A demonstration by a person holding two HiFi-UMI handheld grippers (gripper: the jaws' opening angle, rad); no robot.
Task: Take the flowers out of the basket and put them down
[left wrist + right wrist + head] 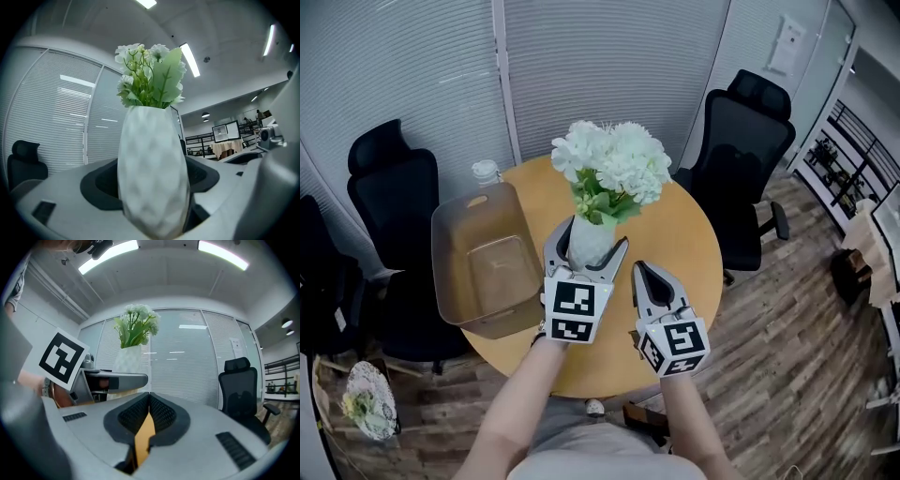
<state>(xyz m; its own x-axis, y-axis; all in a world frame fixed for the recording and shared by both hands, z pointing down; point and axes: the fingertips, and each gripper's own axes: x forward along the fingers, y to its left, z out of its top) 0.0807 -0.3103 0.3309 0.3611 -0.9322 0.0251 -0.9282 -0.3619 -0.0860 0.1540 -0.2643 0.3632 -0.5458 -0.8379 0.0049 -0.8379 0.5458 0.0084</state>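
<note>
A bunch of white flowers (614,161) with green leaves stands upright in a white dimpled vase (590,242). My left gripper (594,234) is shut on the vase's body, over the middle of the round wooden table (689,234). Whether the vase rests on the table I cannot tell. In the left gripper view the vase (152,178) fills the space between the jaws, with the flowers (147,75) above. The tan basket (450,246) sits at the table's left edge and holds nothing. My right gripper (643,271) is shut and holds nothing, just right of the vase. From the right gripper view, the vase (126,359) stands to the left.
A clear bottle (486,172) stands behind the basket. Black office chairs flank the table at the left (394,187) and back right (745,141). Window blinds close off the back. A patterned round object (370,398) lies on the floor at lower left.
</note>
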